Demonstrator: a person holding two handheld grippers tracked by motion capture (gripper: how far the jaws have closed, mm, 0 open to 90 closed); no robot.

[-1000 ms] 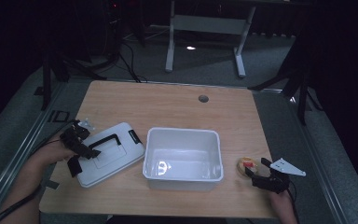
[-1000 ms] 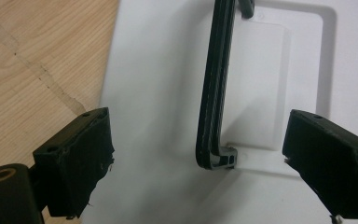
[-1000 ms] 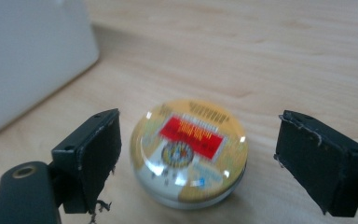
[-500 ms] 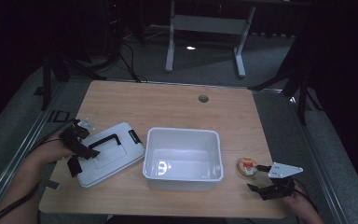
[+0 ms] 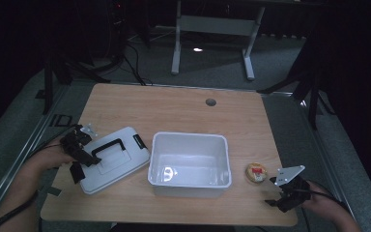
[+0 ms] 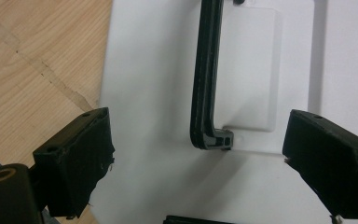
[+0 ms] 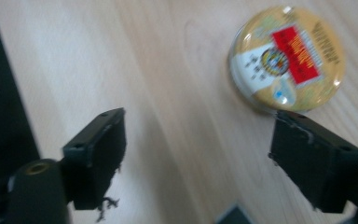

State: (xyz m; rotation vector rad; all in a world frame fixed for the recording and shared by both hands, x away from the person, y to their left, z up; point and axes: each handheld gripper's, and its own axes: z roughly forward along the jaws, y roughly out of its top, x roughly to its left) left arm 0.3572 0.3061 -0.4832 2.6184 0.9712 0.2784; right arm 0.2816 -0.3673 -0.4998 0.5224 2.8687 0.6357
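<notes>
Our left gripper (image 6: 200,172) has its jaws wide apart, holding nothing, straddling the near end of the black handle (image 6: 205,79) on the white lid (image 5: 113,159) at the table's (image 5: 174,108) left edge. Right gripper (image 7: 200,158) is equally spread and empty, just short of the round tin (image 7: 286,58) near the front-right corner. We judge this the approach step; next, centre and close. The handle's long axis runs straight away from our left jaws.

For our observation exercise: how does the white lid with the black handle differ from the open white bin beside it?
The white lid is flat and lies skewed to the table edge; the white bin is deep, open-topped and sits square to it. The lid carries a black handle; the bin's inside is bare. The left gripper hangs over the lid; nothing is at the bin. Both are white, rectangular plastic.
</notes>
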